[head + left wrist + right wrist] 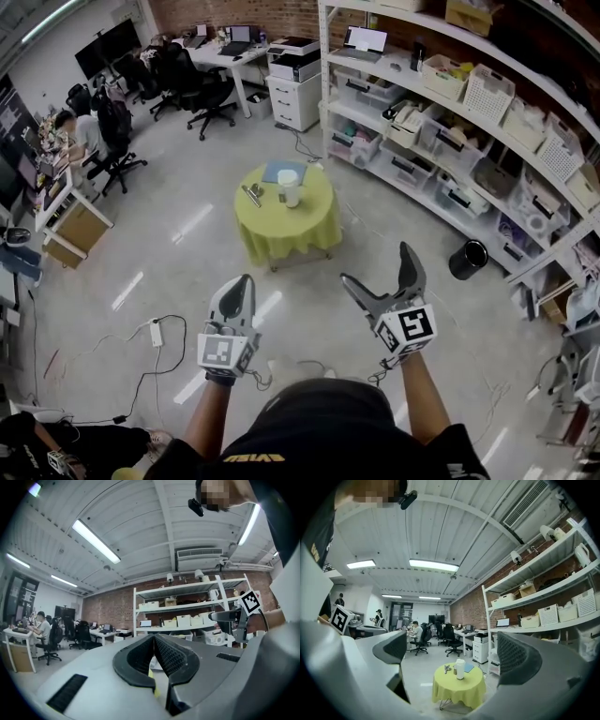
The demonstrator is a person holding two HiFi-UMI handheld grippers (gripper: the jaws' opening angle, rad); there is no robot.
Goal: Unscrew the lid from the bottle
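A white bottle [289, 187] with its lid on stands upright on a small round table [281, 234] draped in a yellow-green cloth, some way ahead of me on the floor. Both grippers are held up in front of my body, well short of the table. My left gripper [242, 281] is shut with nothing between its jaws [153, 641]. My right gripper [377, 265] stands wide open and empty. In the right gripper view the bottle [460, 668] and table [457, 693] show far off between the spread fingers [518, 658].
A blue flat item [279, 171] and a small metal tool [251, 194] lie beside the bottle. White shelving [441, 122] with bins lines the right side, with a black bin [468, 259] at its foot. Desks, office chairs and a seated person [84, 136] are at the left. Cables and a power strip [156, 332] lie on the floor.
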